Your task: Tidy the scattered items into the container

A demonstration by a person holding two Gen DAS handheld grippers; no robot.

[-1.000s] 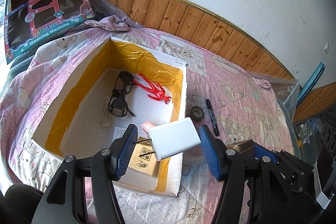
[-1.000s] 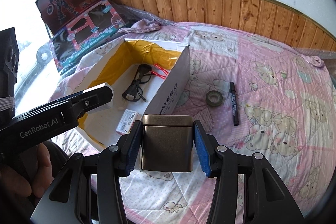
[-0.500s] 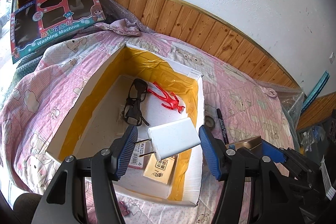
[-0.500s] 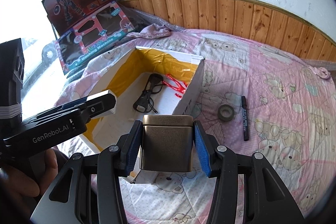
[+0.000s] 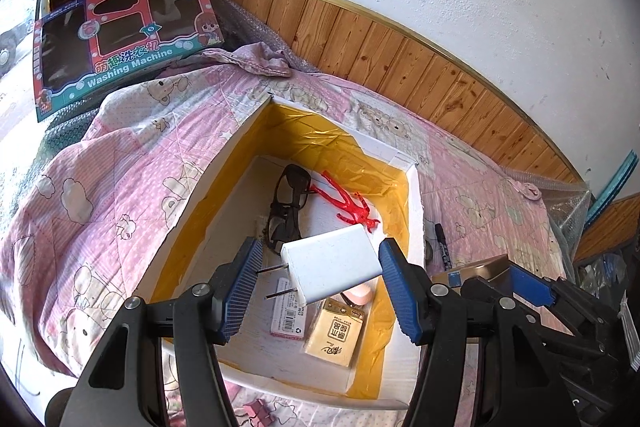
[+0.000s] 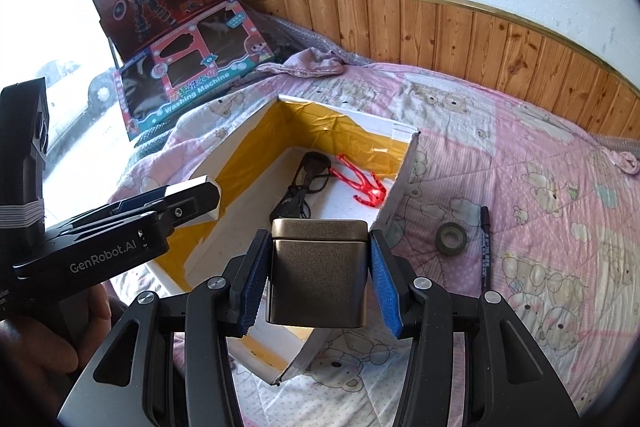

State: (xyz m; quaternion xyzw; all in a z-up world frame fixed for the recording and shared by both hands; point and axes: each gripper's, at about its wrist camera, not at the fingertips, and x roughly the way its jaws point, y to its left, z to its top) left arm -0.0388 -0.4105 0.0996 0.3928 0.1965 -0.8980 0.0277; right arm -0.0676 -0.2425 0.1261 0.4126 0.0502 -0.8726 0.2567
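Pink quilt (image 6: 520,163), both grippers level over box (image 5: 414,211), left jaws clamped on charger (image 5: 332,263), right on tin (image 6: 318,279).

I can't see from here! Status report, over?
Left gripper holds white charger over the box. Right gripper holds metal tin by the box's near end. Tape roll, marker left on blanket. Nothing blocking.
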